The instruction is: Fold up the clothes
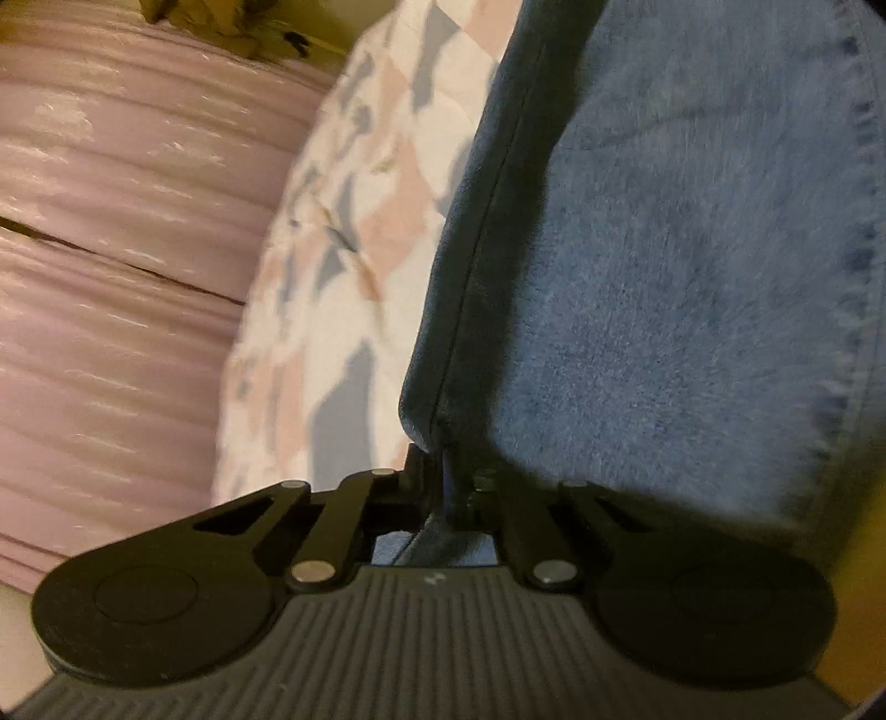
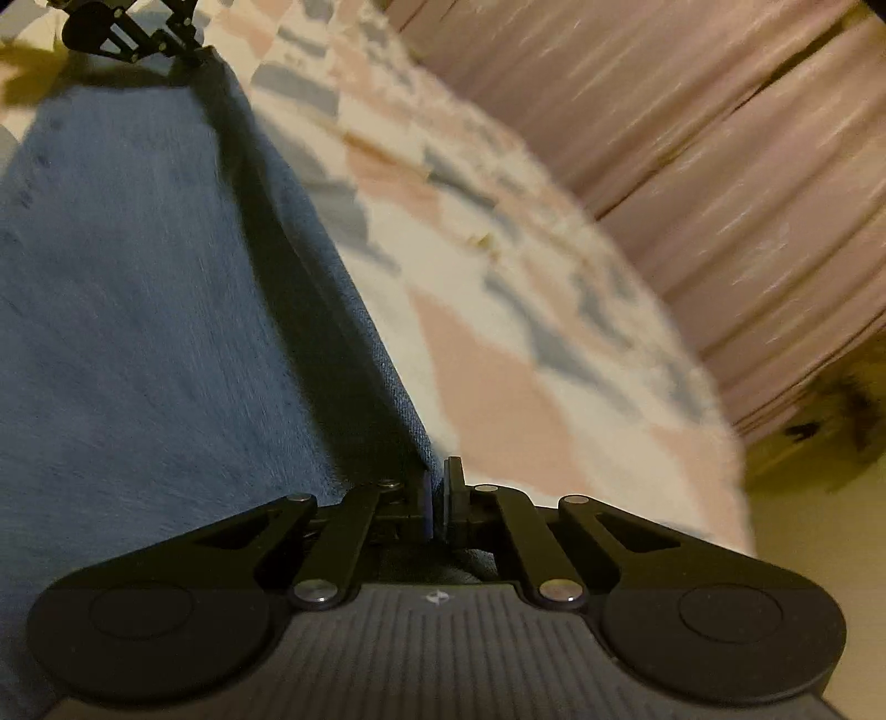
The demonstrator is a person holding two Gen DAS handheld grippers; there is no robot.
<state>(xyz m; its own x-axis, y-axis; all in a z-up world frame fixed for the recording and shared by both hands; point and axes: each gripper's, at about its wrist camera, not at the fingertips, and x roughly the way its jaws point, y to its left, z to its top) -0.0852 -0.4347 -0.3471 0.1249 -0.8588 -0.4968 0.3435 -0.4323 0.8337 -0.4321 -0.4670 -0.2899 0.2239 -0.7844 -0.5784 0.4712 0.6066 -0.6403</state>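
Pink pleated curtains [image 1: 122, 232] back a bed whose patchwork quilt [image 2: 498, 310] of pink, grey and white carries a pair of blue jeans [image 1: 692, 266], stretched taut between two handheld tools. The left tool [image 1: 446, 487] is clamped on a seamed edge of the denim, the cloth pinched between its closed fingers; the right tool [image 2: 440, 498] is likewise closed on the fabric's edge, and in its view the left tool [image 2: 183, 52] shows at the far end of the same edge. The jeans hang raised along that held edge, a dark fold running its length, the pale, brushed-looking face sloping away with stitching visible down one side; how much of the garment rests on the quilt cannot be told. Both views are blurred. The risk, on this evidence, is a slip: heavy denim gripped by a narrow edge could pull free of either tool, or the fold could land skewed if one end drops ahead of the other.
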